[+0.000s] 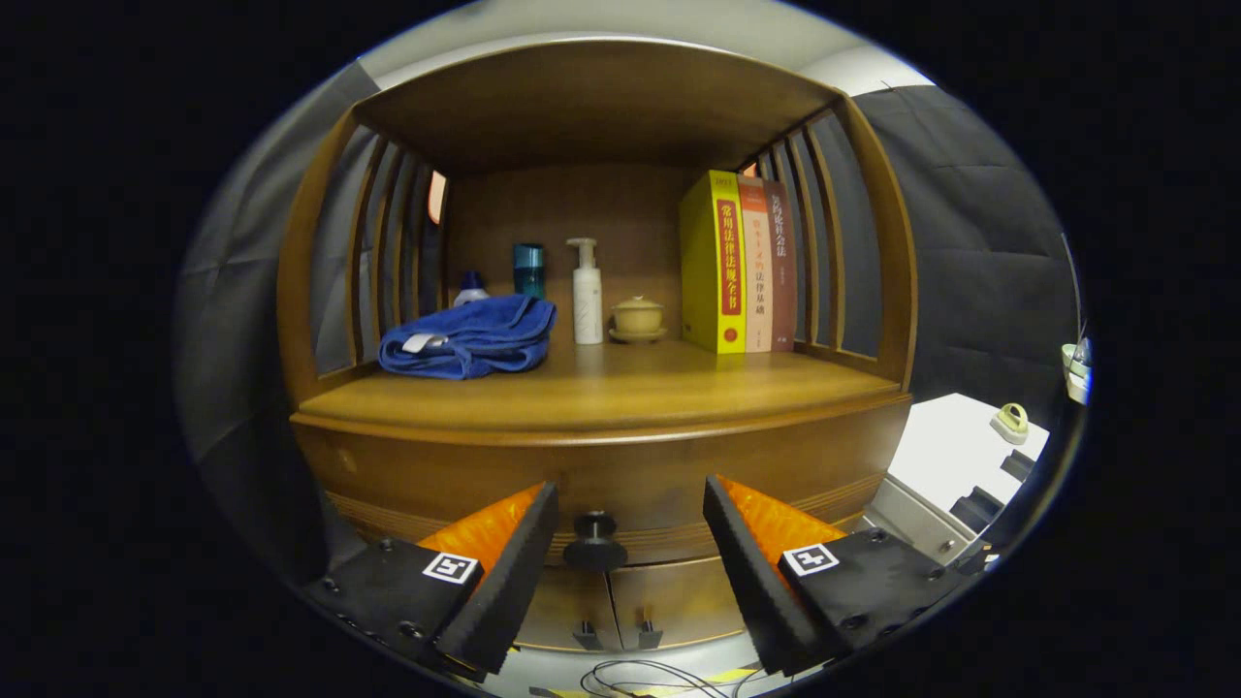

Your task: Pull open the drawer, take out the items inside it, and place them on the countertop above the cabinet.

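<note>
Wooden countertop (601,388) holds towel (470,336); gripper (630,523) apart, seemingly flanking drawer knob (594,541)

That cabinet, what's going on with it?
A person is holding a grabbing tool up to the wooden cabinet. Its two fingers are spread open, with the drawer's dark knob sitting between them, not yet squeezed. The drawer looks closed. On the countertop above it rest a folded blue towel, some bottles, a white pump bottle, a little lidded cup and three upright books.
</note>
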`<action>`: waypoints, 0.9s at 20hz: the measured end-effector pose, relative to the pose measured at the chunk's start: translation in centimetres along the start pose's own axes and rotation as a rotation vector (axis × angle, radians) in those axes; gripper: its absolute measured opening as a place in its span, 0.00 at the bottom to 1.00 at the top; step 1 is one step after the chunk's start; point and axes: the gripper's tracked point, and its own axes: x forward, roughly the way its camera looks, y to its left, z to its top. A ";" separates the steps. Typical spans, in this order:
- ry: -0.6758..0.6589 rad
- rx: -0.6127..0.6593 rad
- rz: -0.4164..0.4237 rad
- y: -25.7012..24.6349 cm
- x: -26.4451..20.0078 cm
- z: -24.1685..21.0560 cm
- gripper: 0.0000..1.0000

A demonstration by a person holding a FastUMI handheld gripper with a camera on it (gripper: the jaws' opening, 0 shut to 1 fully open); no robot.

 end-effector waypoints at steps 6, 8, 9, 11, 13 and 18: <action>0.071 0.051 0.016 0.6 1.3 -3.8 0.86; 0.080 0.099 0.026 0.9 1.6 -4.1 0.75; 0.084 0.116 0.032 1.2 1.9 -4.3 0.70; 0.105 0.112 0.023 1.2 2.2 -4.7 0.57; 0.130 0.088 0.026 1.4 2.4 -5.2 0.54; 0.123 0.100 0.000 1.2 2.4 -5.3 0.44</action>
